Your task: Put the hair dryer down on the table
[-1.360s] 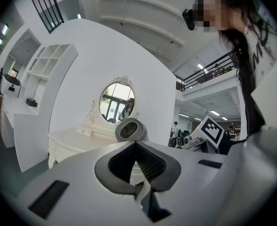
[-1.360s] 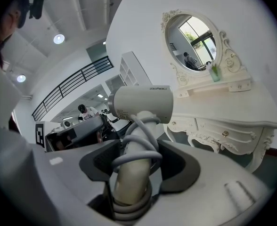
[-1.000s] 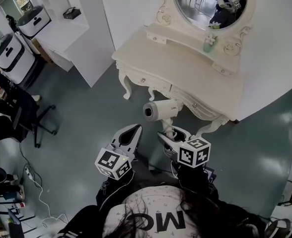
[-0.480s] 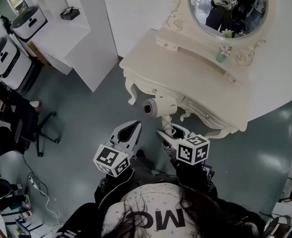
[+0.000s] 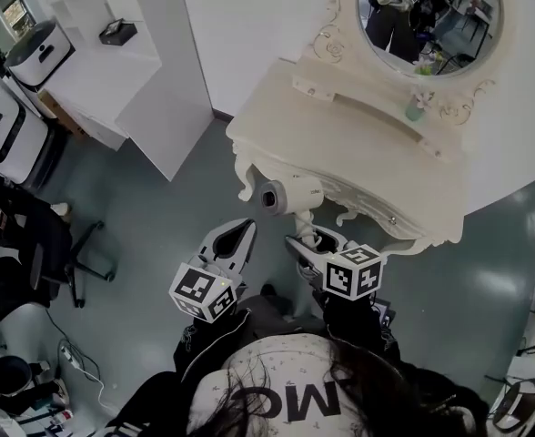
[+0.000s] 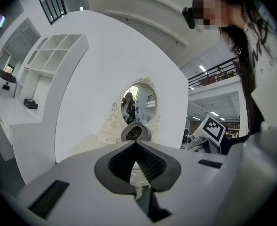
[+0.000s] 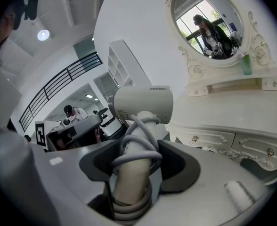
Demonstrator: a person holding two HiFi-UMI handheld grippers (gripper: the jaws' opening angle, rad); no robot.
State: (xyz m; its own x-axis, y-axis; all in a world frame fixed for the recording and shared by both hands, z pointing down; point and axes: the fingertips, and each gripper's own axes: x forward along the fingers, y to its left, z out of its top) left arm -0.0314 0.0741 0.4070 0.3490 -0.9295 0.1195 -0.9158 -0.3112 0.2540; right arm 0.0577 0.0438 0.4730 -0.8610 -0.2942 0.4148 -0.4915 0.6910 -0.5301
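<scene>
Moved in on the dressing table (image 5: 358,157) over the last second, both grippers along. Now showing the hair dryer (image 5: 288,197) barrel right at the table's front-left edge in the head view, not short of it as before. Still carrying it in the air, nothing set down.

Pinching the dryer's handle, cord (image 7: 134,147) wound round it, in the right gripper (image 5: 313,242), jaws held wide by that handle. Holding the handle upright with the barrel level on top, long axis running along the table's front edge, round end toward head-view left. Keeping the left gripper (image 5: 247,231) pressed together on nothing, just beside the right one, idle.

Key relation: heading for a tabletop lying ahead and to the right of the right gripper, drawer front (image 7: 214,138) just beyond the barrel. Judging the right hand nearer, and the only carrier. Cannot tell clearance over the rim.

Counting: one hair dryer, one table, one oval mirror (image 5: 429,12), one small green bottle (image 5: 416,110) on the mirror shelf, two grippers.
</scene>
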